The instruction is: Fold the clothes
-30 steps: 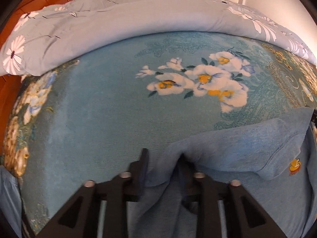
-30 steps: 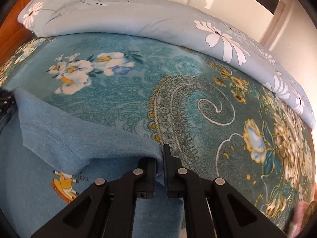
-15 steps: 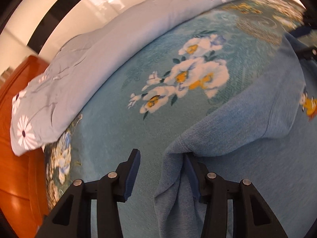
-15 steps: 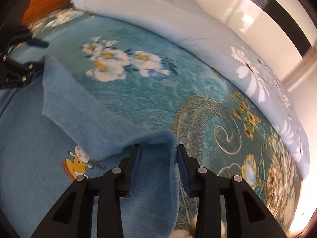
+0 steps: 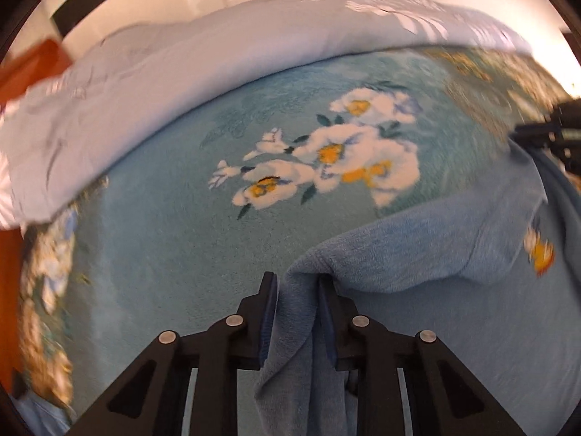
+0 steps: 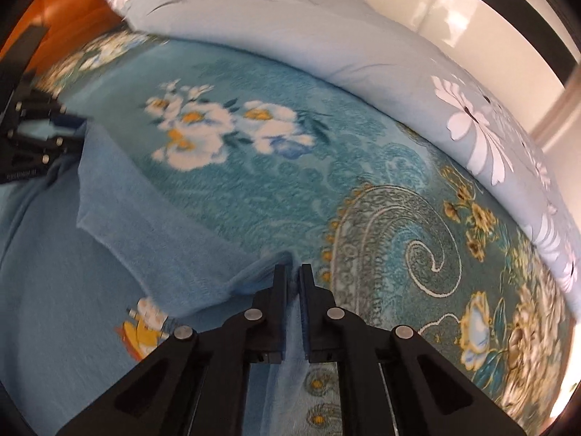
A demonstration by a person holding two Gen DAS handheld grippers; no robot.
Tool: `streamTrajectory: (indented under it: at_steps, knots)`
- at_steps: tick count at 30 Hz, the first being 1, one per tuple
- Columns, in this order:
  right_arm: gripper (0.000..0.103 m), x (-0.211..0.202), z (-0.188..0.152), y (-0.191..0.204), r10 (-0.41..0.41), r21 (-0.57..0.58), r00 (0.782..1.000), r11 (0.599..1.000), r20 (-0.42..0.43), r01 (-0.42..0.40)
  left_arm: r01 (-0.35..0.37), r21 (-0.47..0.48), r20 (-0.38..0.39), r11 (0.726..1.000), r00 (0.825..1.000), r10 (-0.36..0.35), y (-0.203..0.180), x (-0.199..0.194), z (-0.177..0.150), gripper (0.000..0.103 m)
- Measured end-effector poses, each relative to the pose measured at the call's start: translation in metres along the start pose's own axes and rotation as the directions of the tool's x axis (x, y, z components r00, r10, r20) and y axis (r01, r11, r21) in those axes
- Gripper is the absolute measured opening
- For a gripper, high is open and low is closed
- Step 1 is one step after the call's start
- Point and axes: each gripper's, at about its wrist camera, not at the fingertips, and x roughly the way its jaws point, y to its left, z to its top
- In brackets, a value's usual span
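blue garment [image 5: 417, 254] lying on a floral blanket [image 5: 174, 225], one edge folded back over itself. left wrist view: a bunched corner of the cloth rises between the fingers of the left gripper [image 5: 296, 285]; the jaws are closing to a narrow gap, with the fabric pressed between the pads. from this corner the folded band runs toward 2 o'clock, its long axis ending near the right gripper [image 5: 544, 134] at the frame's 3 o'clock edge. right wrist view: the opposite corner of the same band [image 6: 174, 239] sits at the tips of that gripper [image 6: 293, 272], whose jaws are nearly together on a thin layer of cloth; the band extends toward 10 o'clock to the left gripper [image 6: 43, 130]. the fabric is a soft, slightly fuzzy mid-blue knit, with a small orange and white cartoon print [image 6: 145, 323] below the fold, at 8 o'clock from the right gripper. outward: the blanket is teal with white and yellow flowers [image 5: 326, 160] and a paisley swirl [image 6: 410, 243]; a pale blue quilt [image 6: 326, 43] with white flower prints lies along its far side, at 12 o'clock. motion blur softens both views.
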Motion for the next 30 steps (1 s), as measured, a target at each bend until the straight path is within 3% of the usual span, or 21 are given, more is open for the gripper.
streamTrajectory:
  at_steps: [3,6,8,11,14,16,21,24,26,28,30]
  knots:
    - [0.006,0.011,0.005,-0.021,0.007,0.121,1.0,0.993,-0.018,-0.005,0.069,-0.156,-0.044,0.985,0.996,-0.077,0.017,0.014,0.003,0.025]
    - [0.006,0.021,0.004,-0.034,0.022,0.188,0.999,0.982,-0.036,-0.015,0.131,-0.316,-0.064,0.939,0.985,-0.159,0.036,0.025,0.004,0.028]
    - [0.006,0.024,0.002,-0.036,0.027,0.207,0.999,0.978,-0.038,-0.018,0.164,-0.38,-0.066,0.91,0.977,-0.204,0.044,0.025,0.004,0.028]
    - [0.006,0.019,0.002,-0.037,0.033,0.224,0.999,0.974,-0.025,-0.027,0.202,-0.405,-0.042,0.892,0.97,-0.239,0.047,0.015,-0.001,0.029]
    - [0.007,-0.001,-0.004,-0.038,0.03,0.227,0.999,0.973,0.022,-0.035,0.208,-0.413,0.006,0.887,0.974,-0.226,0.05,-0.01,-0.011,0.033]
    - [0.008,-0.023,-0.018,-0.042,0.014,0.25,0.998,0.968,0.06,-0.029,0.216,-0.412,0.072,0.885,0.976,-0.205,0.052,-0.035,-0.024,0.047]
    - [0.015,-0.079,-0.101,-0.049,0.028,0.342,0.994,0.937,0.104,-0.062,0.181,-0.406,0.209,0.896,0.973,-0.102,0.035,-0.107,-0.084,0.064]
    - [0.02,-0.101,-0.167,-0.046,0.078,0.464,0.994,0.88,0.079,-0.106,0.142,-0.392,0.26,0.909,0.965,-0.039,0.015,-0.14,-0.122,0.068]
    - [0.02,-0.11,-0.205,-0.036,0.132,0.525,0.988,0.837,0.08,-0.155,0.054,-0.357,0.273,0.933,0.961,0.049,-0.007,-0.154,-0.144,0.069]
    - [0.02,-0.118,-0.24,-0.023,0.173,0.577,0.981,0.794,0.087,-0.191,-0.011,-0.354,0.283,0.935,0.952,0.118,-0.023,-0.164,-0.162,0.069]
    - [0.02,-0.122,-0.26,-0.009,0.181,0.605,0.98,0.773,0.082,-0.193,0.017,-0.391,0.298,0.92,0.948,0.109,-0.032,-0.171,-0.18,0.069]
